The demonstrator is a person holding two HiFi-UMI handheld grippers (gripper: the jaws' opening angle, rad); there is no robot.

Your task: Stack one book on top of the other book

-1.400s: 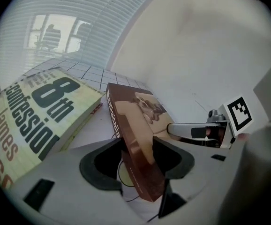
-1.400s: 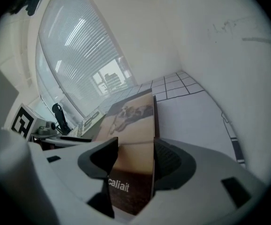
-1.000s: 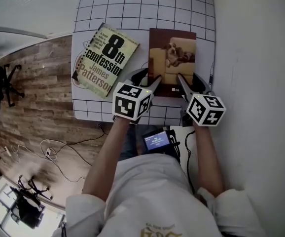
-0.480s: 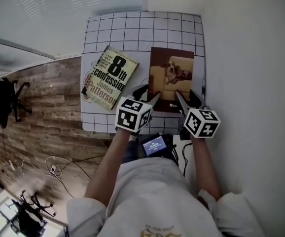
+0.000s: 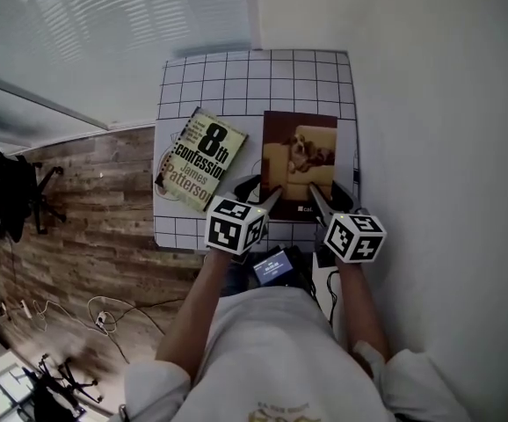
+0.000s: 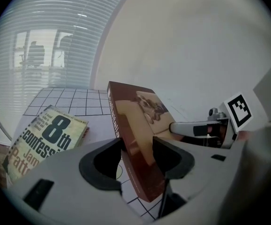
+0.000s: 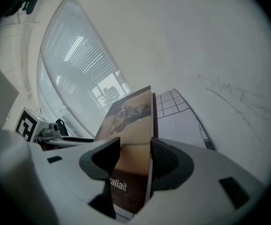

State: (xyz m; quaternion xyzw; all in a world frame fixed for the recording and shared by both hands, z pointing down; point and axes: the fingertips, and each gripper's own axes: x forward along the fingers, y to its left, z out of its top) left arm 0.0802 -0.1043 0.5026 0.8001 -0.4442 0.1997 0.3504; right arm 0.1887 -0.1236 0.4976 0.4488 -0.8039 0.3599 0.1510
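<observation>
Two grippers clamp one brown book [image 5: 299,161]: the left gripper [image 6: 136,153] pinches its spine edge, while the right gripper [image 7: 134,156] has its jaws closing on the opposite edge. The book's near end is raised off the gridded table [image 5: 254,77], beside the 8th Confession paperback [image 5: 199,159].

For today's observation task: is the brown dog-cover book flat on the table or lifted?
Lifted and tilted: the brown book hangs with its near corner clear of the gridded table.

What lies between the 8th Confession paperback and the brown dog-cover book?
Only bare white gridded tabletop separates the pale 8th Confession paperback from the brown dog-cover book, seen in the head view and left gripper view.
</observation>
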